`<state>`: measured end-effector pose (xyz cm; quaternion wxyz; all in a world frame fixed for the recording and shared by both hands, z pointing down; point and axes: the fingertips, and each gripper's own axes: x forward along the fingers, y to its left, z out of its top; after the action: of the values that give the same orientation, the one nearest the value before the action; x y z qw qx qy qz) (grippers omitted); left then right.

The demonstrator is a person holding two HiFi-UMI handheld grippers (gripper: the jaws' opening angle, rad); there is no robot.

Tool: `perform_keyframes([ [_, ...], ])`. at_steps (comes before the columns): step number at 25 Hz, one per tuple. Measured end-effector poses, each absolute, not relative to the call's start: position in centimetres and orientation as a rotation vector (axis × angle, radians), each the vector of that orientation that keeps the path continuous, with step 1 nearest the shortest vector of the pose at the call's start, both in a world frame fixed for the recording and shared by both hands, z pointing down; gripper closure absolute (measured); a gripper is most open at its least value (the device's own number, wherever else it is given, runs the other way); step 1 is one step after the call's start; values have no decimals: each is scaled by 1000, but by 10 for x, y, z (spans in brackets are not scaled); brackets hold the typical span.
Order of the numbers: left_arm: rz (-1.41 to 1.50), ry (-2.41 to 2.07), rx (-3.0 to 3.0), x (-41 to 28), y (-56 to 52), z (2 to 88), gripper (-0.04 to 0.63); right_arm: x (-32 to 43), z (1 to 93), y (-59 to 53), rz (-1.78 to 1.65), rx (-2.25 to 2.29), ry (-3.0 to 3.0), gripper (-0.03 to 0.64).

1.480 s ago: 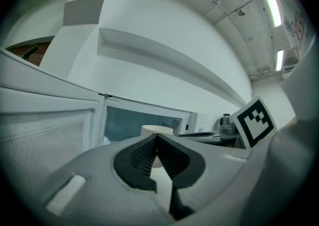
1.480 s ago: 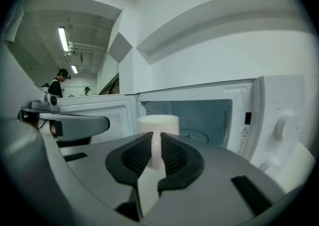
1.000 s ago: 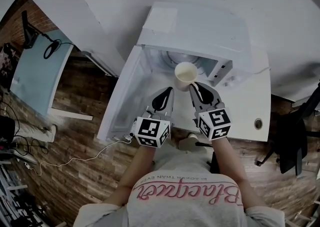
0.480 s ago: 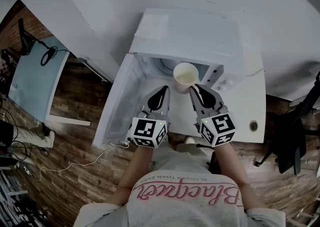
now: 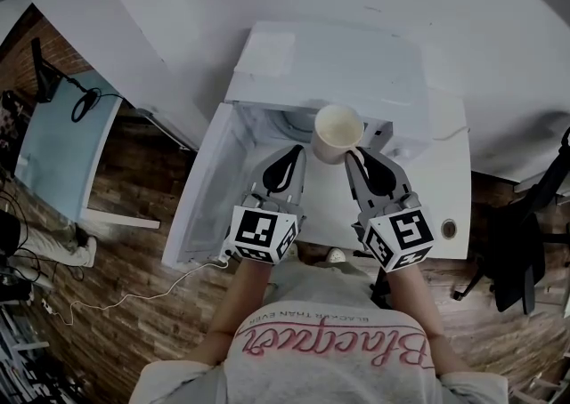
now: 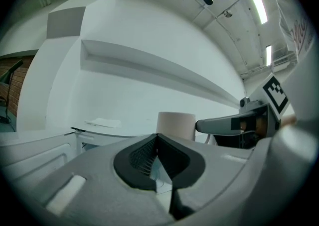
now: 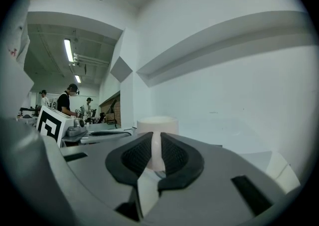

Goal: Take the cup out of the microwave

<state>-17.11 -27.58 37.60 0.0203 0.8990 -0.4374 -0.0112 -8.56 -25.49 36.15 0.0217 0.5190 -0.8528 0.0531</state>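
The cream cup (image 5: 337, 132) hangs in the air in front of the open white microwave (image 5: 356, 60), level with its top edge. My right gripper (image 5: 355, 156) is shut on the cup's handle; in the right gripper view the handle (image 7: 156, 156) stands between the pads below the cup's body (image 7: 157, 122). My left gripper (image 5: 295, 152) is shut and empty, just left of the cup, not touching it. From the left gripper view the cup (image 6: 176, 124) rises behind the shut left gripper (image 6: 157, 137), with the right gripper's finger (image 6: 227, 124) beside it.
The microwave door (image 5: 200, 202) is swung open to the left. A sheet of paper (image 5: 269, 53) lies on the microwave's top. The white table (image 5: 452, 181) bears the microwave. A dark chair (image 5: 521, 255) stands at the right, a pale blue desk (image 5: 62, 140) at the left.
Both grippers have risen. The cup has come up and out of the microwave's cavity with the right gripper, and looks larger in the head view.
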Motion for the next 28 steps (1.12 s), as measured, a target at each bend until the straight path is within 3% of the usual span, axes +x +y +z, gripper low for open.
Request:
perform_keyframes([
  [28,-117,-1257,3006,-144,-285,318,589,-53,299,-265,-59,1775,-2682,563],
])
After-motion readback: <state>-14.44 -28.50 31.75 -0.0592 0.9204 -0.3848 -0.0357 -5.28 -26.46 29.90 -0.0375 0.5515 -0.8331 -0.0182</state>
